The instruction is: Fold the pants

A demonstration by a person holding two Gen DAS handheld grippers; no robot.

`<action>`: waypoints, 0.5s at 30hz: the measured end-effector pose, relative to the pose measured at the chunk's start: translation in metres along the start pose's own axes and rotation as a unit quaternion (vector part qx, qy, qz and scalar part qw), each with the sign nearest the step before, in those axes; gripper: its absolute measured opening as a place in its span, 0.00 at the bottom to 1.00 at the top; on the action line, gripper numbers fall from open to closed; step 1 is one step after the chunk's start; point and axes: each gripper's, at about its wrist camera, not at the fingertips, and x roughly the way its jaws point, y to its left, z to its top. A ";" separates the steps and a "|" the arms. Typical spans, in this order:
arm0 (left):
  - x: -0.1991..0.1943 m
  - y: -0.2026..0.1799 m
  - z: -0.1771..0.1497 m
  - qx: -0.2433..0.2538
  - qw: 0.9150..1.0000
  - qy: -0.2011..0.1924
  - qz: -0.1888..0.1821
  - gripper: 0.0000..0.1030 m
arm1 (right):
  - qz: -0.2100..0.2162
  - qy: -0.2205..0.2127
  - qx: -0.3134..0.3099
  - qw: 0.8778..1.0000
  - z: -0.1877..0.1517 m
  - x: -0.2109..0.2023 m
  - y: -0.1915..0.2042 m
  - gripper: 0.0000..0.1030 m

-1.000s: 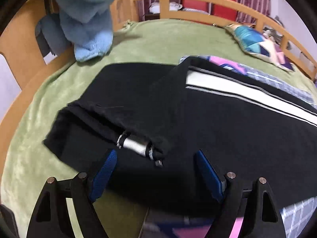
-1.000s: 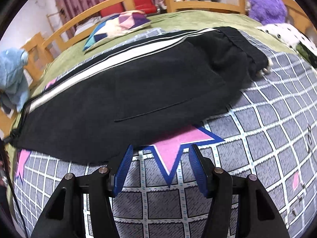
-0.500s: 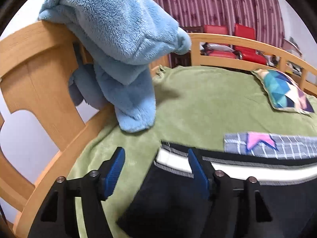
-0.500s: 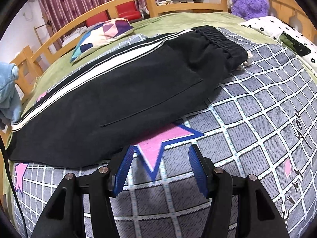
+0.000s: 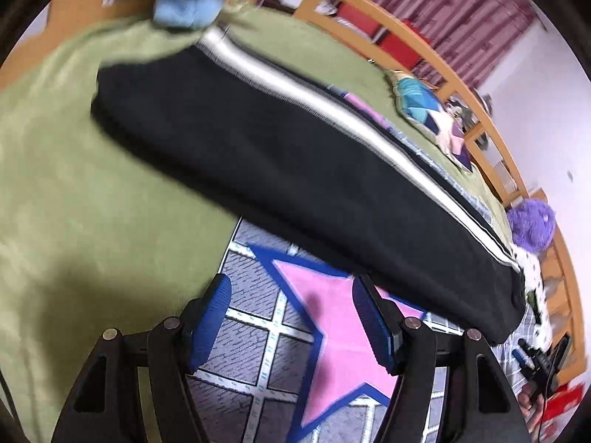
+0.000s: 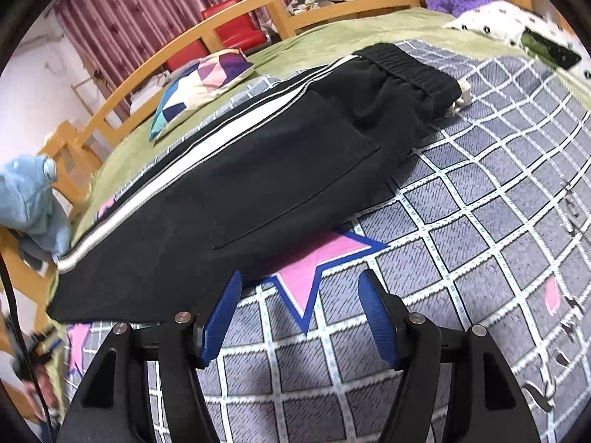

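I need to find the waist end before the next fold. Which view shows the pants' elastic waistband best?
The right wrist view: the gathered waistband is sharp there, with a pale drawstring end beside it. In the left wrist view the pants are motion-blurred, and that end lies far off at the right edge, its detail indistinct.

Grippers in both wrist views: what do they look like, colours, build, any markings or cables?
The left gripper and right gripper look the same: black angular frames with triangular cut-outs, silver round pivot pins, and blue ribbed pads on the fingers. No markings are readable. A thin black cable runs down the right view's left edge.
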 end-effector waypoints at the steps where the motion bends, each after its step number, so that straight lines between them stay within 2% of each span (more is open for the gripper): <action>1: 0.003 0.004 0.002 -0.011 1.000 -0.006 -0.008 0.64 | 0.004 0.000 0.007 1.000 0.002 0.004 -0.004 0.63; 6: 0.017 0.007 0.027 -0.026 0.999 -0.027 -0.017 0.64 | 0.029 -0.003 0.052 0.998 0.024 0.030 -0.030 0.63; 11: 0.037 0.031 0.053 -0.099 0.993 -0.042 -0.041 0.62 | 0.054 -0.023 0.089 0.994 0.059 0.062 -0.046 0.63; 14: 0.042 0.037 0.067 -0.116 0.991 -0.057 -0.036 0.62 | 0.055 -0.028 0.101 0.993 0.080 0.081 -0.050 0.65; 15: 0.045 0.036 0.072 -0.107 0.992 -0.063 -0.026 0.62 | 0.055 -0.030 0.104 0.993 0.087 0.087 -0.051 0.69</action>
